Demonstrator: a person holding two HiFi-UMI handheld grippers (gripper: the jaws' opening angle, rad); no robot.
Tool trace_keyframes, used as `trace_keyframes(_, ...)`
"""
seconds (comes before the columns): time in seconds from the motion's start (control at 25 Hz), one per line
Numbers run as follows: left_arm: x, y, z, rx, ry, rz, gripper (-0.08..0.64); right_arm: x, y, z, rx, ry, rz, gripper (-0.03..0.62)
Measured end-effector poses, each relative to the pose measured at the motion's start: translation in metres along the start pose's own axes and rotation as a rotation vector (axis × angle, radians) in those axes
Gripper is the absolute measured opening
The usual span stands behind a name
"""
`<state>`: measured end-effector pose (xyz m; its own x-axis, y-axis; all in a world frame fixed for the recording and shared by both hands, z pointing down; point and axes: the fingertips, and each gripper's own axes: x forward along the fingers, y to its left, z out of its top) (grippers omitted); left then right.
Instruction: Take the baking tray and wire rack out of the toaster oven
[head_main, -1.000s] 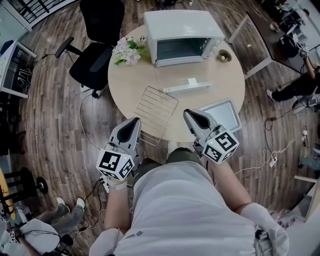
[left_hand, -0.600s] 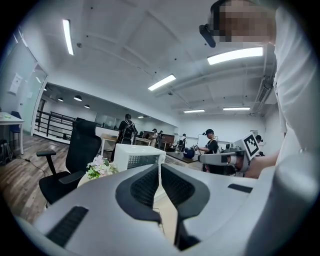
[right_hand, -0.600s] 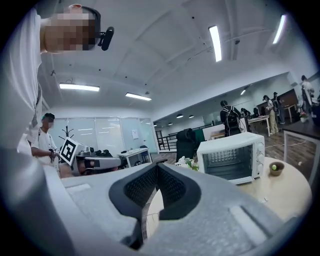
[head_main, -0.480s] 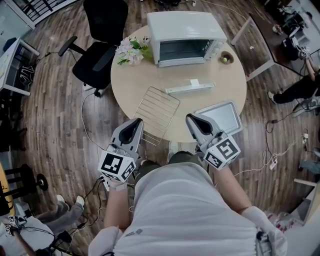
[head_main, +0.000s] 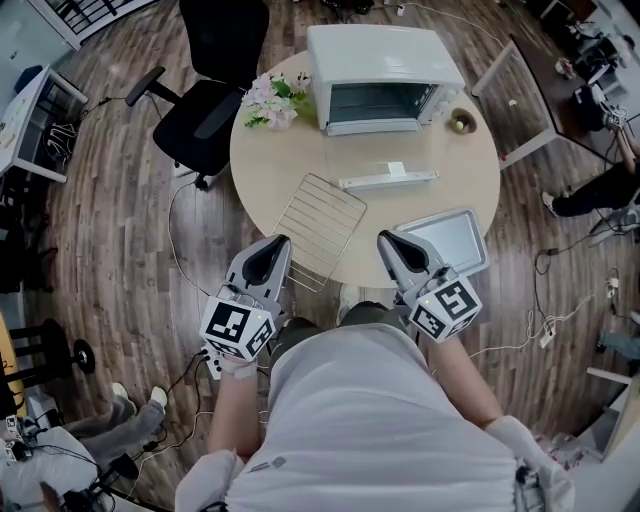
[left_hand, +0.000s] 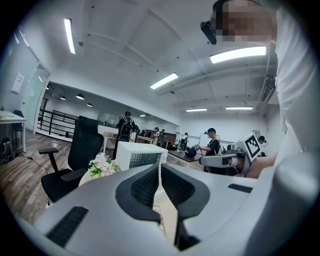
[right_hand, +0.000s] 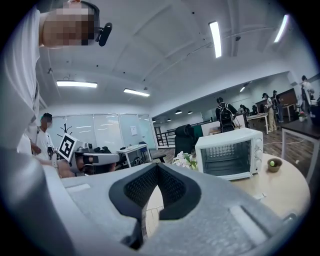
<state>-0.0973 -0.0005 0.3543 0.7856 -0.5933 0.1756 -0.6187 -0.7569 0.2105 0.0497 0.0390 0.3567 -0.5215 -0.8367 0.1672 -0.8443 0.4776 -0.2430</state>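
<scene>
Hardly anything differs from the earlier frames. The silver wire rack (head_main: 322, 222) and the grey metal baking tray (head_main: 448, 238) lie just where they lay, and the head view as a whole has only slid a little to the right. Both are outside the white toaster oven (head_main: 380, 75) and well apart from it. They rest on the near part of the round pale wooden surface (head_main: 300, 150), the rack to the left and the tray at the right edge. Both hands hover close to the body at the near rim, pointing forward and almost level. The left tongs (head_main: 278, 240) have their jaws drawn together on nothing. The right tongs (head_main: 385, 237), near the tray's left corner, are likewise closed and empty.
</scene>
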Motion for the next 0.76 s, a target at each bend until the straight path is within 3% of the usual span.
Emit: trace_keyframes(0.76, -0.002, 0.018, -0.017, -0.043, 0.024, 0.024, 0.002, 0.009, -0.010, -0.006, 0.073, 0.001, -0.019, 0.008)
